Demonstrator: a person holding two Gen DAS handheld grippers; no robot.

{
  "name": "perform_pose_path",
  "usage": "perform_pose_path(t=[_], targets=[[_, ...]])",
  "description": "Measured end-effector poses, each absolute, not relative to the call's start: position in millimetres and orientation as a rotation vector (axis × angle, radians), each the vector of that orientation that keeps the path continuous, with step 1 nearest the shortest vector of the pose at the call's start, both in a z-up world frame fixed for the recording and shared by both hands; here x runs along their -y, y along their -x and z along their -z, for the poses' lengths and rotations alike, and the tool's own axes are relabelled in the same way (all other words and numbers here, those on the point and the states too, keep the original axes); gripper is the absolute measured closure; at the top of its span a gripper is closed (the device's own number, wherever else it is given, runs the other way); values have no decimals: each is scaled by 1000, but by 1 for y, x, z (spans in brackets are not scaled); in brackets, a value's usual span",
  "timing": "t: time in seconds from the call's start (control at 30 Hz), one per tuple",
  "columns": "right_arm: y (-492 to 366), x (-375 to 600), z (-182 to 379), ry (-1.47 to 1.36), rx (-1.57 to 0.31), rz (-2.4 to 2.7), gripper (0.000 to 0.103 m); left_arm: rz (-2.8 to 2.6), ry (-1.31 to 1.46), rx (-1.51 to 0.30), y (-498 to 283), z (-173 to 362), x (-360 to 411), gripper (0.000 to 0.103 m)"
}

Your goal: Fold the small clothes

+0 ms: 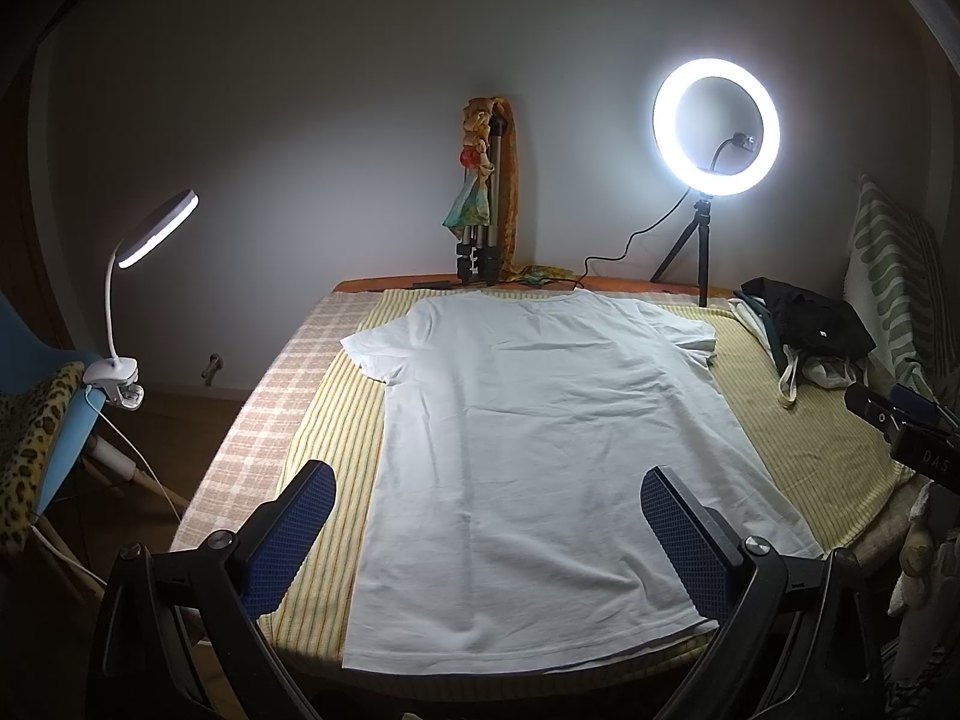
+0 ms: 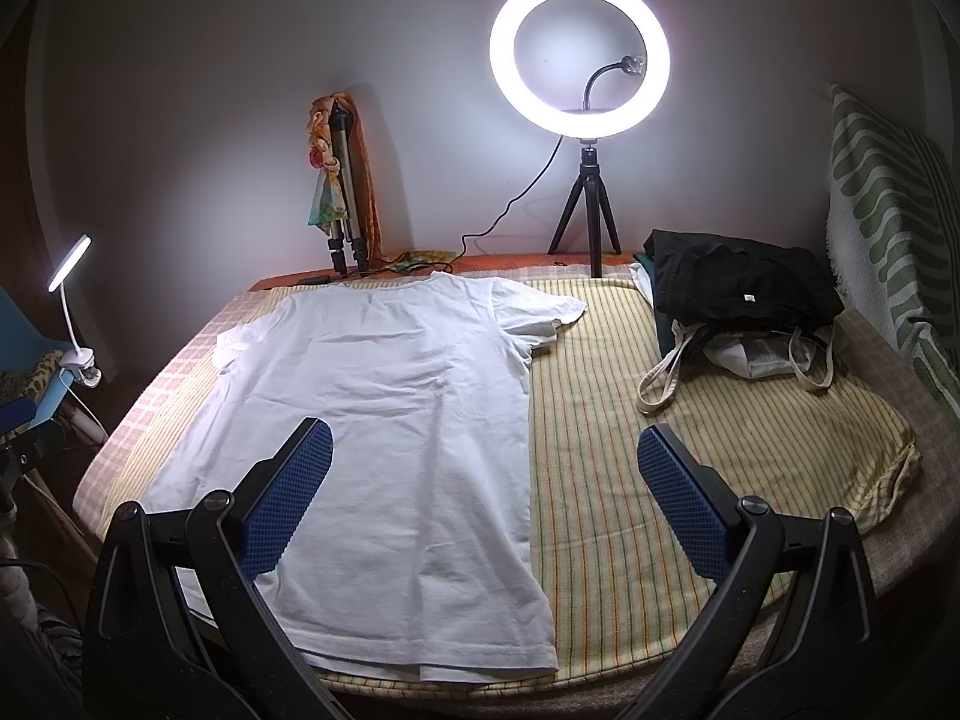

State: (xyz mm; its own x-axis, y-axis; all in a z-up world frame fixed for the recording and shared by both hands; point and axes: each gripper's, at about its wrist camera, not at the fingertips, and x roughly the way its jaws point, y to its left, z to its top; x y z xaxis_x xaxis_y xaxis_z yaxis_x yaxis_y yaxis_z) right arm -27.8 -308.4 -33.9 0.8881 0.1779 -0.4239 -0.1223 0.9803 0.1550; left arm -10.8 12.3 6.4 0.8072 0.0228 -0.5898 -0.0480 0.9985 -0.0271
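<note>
A white T-shirt point(image 1: 540, 450) lies spread flat on a yellow striped cloth point(image 1: 336, 456), neck toward the far wall and hem at the near table edge. My left gripper point(image 1: 489, 498) hovers open above the shirt's lower part, its blue pads wide apart and holding nothing. In the right wrist view the same T-shirt point(image 2: 384, 420) fills the left half of the table. My right gripper point(image 2: 483, 462) is open too, above the shirt's right side edge and the striped cloth point(image 2: 660, 450). The right gripper's black body shows in the left wrist view at the right edge point(image 1: 900, 426).
A pile of dark clothes point(image 2: 744, 288) on a tote bag point(image 2: 756, 360) sits at the back right. A ring light point(image 2: 579, 54) on a tripod and a folded tripod draped with scarves point(image 2: 342, 186) stand at the back edge. A clip lamp point(image 1: 150, 234) and chair point(image 1: 42, 420) are left.
</note>
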Motion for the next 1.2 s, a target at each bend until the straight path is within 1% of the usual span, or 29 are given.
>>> perform_pose_path(t=[0.67,1.0,1.13,1.2], targets=[[18,268,26,-125,-435,-218,0,-90,61,-643,15,-1,-36,0],[9,244,24,-91,-434,-198,0,-100,83,-678,17,14,-52,1],[6,237,23,-88,-449,-190,0,-50,146,-682,20,22,-63,7],[6,234,21,-78,-449,-185,0,-26,186,-690,20,26,-68,7]])
